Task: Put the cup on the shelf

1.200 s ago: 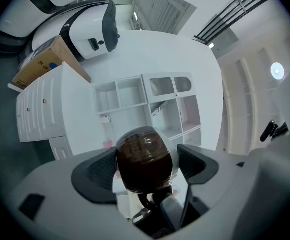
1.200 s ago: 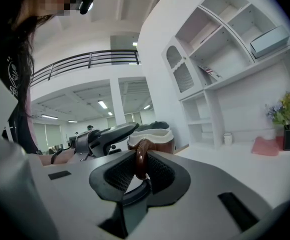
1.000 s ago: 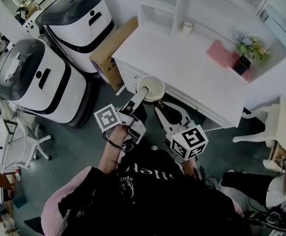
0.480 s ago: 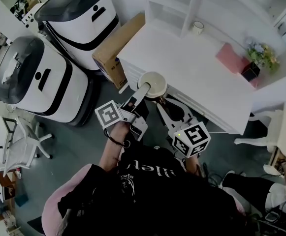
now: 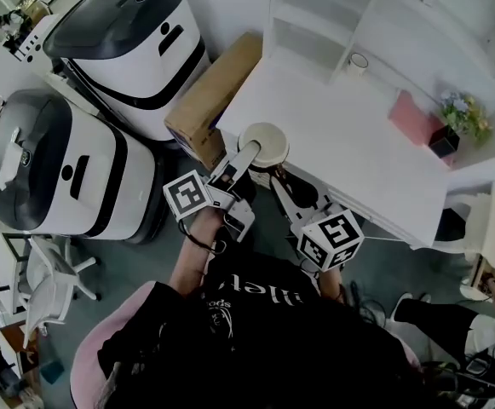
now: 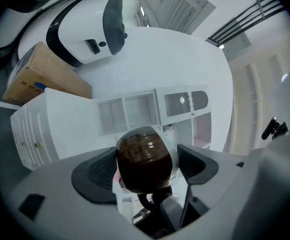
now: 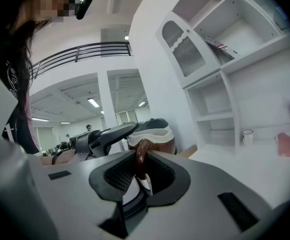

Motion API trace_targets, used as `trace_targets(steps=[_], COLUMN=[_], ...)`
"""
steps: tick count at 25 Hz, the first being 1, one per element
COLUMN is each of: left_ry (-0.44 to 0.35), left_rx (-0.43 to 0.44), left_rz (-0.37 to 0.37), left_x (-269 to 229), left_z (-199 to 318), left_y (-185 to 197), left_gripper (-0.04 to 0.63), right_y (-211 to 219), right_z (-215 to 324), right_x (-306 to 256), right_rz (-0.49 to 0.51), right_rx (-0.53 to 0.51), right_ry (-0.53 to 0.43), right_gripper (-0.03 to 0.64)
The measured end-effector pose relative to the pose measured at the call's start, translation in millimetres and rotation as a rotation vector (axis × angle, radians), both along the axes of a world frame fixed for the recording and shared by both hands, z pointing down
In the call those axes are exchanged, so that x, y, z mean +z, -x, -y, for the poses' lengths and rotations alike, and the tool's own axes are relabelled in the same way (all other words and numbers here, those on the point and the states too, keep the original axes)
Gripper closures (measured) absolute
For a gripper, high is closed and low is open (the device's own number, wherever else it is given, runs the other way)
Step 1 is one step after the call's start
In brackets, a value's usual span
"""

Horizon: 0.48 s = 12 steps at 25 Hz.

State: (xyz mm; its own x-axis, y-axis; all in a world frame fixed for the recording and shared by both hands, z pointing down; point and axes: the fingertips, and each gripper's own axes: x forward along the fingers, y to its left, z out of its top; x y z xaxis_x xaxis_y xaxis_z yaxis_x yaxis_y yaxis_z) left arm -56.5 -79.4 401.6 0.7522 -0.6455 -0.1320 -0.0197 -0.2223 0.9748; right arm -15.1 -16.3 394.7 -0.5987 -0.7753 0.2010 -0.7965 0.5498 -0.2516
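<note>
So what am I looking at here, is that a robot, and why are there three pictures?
No robot: a person holds a hand-held gripper in each hand. One picture comes from a head camera looking down; the other two come from cameras riding on the grippers. The left hand-held gripper is clamped on a brown cup, and the right hand-held gripper pinches its handle. Ahead stands a white desk with shelves. On the desk are a small white mug, a pink item and a potted plant.

cup (image 5: 263,144): brown, cream inside | desk (image 5: 341,122): white | box (image 5: 215,92): tan | machines (image 5: 145,71): white, black tops
</note>
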Motion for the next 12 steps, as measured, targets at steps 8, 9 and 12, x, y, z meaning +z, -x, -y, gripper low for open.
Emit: trace_targets(steps=[8, 9, 12], left_ry=[0.018, 0.026, 0.045], left_rx=[0.067, 0.075, 0.099], left_rz=[0.022, 0.019, 0.008], left_x=[12.7, 15.3, 23.5], left_z=[67.3, 73.3, 88.5], left_y=[40.5, 41.5, 39.6], left_gripper=[0.202, 0.202, 0.202], right_y=[43.0, 44.5, 44.3], right_z=[66.3, 72.0, 86.4], right_x=[10.7, 12.0, 18.0], right_rz=[-0.014, -0.016, -0.026], right_rx=[0.061, 0.069, 0.093], right_ry=[0.028, 0.032, 0.049], right_gripper=[0.529, 0.529, 0.529])
